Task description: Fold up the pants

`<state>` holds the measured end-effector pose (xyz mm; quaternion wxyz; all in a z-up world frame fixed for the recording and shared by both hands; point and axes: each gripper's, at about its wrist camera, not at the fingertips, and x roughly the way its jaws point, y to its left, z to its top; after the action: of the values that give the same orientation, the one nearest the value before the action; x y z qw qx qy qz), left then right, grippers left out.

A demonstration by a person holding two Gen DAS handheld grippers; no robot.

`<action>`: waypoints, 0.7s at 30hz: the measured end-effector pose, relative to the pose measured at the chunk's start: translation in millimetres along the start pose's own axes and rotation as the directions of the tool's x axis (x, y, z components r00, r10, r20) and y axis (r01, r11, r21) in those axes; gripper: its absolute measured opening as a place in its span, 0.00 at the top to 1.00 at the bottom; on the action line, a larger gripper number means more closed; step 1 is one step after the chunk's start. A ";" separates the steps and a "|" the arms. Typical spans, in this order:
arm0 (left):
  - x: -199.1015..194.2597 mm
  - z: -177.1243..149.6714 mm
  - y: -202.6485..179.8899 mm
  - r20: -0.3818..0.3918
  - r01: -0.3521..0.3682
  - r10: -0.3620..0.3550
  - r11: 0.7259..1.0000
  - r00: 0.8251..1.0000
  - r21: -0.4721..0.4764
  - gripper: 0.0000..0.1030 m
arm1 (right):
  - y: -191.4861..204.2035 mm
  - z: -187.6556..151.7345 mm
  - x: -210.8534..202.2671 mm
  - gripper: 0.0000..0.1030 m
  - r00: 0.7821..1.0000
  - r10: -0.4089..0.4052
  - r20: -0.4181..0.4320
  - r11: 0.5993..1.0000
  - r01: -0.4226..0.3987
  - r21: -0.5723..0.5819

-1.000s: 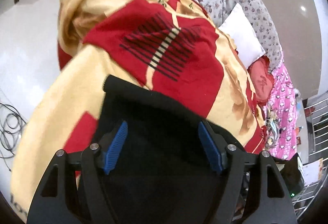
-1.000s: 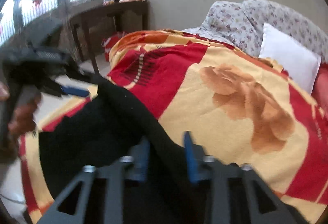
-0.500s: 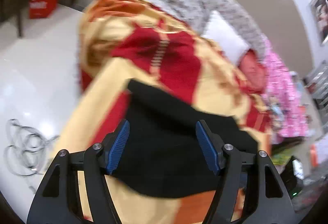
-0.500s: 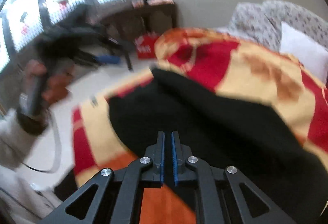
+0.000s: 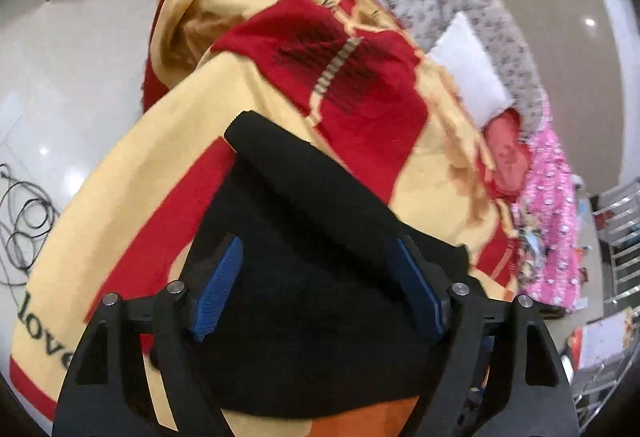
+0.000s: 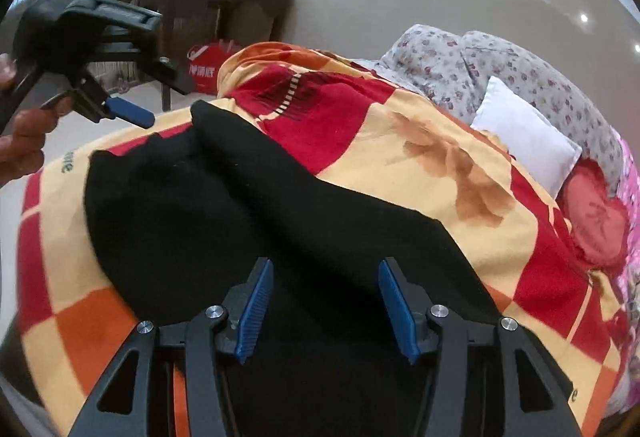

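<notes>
The black pants (image 5: 312,257) lie folded on a red, yellow and orange blanket (image 5: 120,205) on a bed; they also show in the right wrist view (image 6: 224,213), with a raised fold running along their far edge. My left gripper (image 5: 320,293) is open just above the pants, holding nothing. It also shows at the left of the right wrist view (image 6: 120,105), raised above the pants' far corner. My right gripper (image 6: 326,309) is open over the near part of the pants and holds nothing.
A white pillow (image 6: 528,141) and a floral quilt (image 6: 480,65) lie at the head of the bed. A pink cloth (image 5: 552,221) hangs at the far side. A dark table (image 6: 216,13) and red bag (image 6: 208,65) stand by the wall. Cables (image 5: 24,221) lie on the floor.
My right gripper was shut half a second ago and is now open over the pants. My left gripper stayed open and swung about above the pants.
</notes>
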<state>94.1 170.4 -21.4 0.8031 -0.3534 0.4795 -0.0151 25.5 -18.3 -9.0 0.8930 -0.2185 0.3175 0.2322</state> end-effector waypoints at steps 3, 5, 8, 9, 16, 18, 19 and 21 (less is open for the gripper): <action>13.2 7.6 -4.8 0.002 -0.021 0.021 1.000 1.000 -0.015 0.25 | -5.1 2.1 12.2 0.49 0.999 -0.049 0.002 0.998 0.049 -0.038; 20.9 11.3 -9.3 -0.008 -0.015 0.015 1.000 1.000 -0.026 0.25 | -9.6 3.3 19.5 0.50 1.000 -0.022 0.002 0.999 0.022 -0.041; 29.7 16.9 -25.9 0.008 -0.016 0.016 1.000 1.000 0.017 0.26 | -23.4 6.2 31.6 0.78 0.999 0.051 0.007 0.998 -0.052 0.028; 33.1 18.8 -30.8 0.006 -0.009 0.009 1.000 1.000 0.030 0.41 | -28.6 6.9 32.0 0.84 0.998 0.068 0.020 0.995 -0.069 0.065; 1.3 0.9 -64.0 0.048 0.002 -0.011 0.983 0.999 0.183 0.89 | -63.0 9.3 -23.1 0.95 0.963 0.215 0.161 0.939 -0.249 0.236; -26.7 -17.5 -64.9 0.073 0.039 -0.057 0.971 0.996 0.234 0.89 | -61.7 4.8 -44.3 0.99 0.957 0.229 0.177 0.938 -0.265 0.222; -34.8 -26.0 -62.8 0.071 0.055 -0.075 0.966 0.995 0.253 0.89 | -58.7 0.1 -56.4 0.99 0.951 0.246 0.186 0.934 -0.284 0.219; -45.1 -39.9 -54.1 0.064 0.059 -0.079 0.961 0.995 0.271 0.91 | -54.1 -7.0 -65.3 0.99 0.956 0.238 0.174 0.940 -0.271 0.208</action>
<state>55.6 124.2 32.7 0.8598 -0.2582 0.4302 -0.0946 7.1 -83.2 42.8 0.8955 -0.0533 0.3015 0.3231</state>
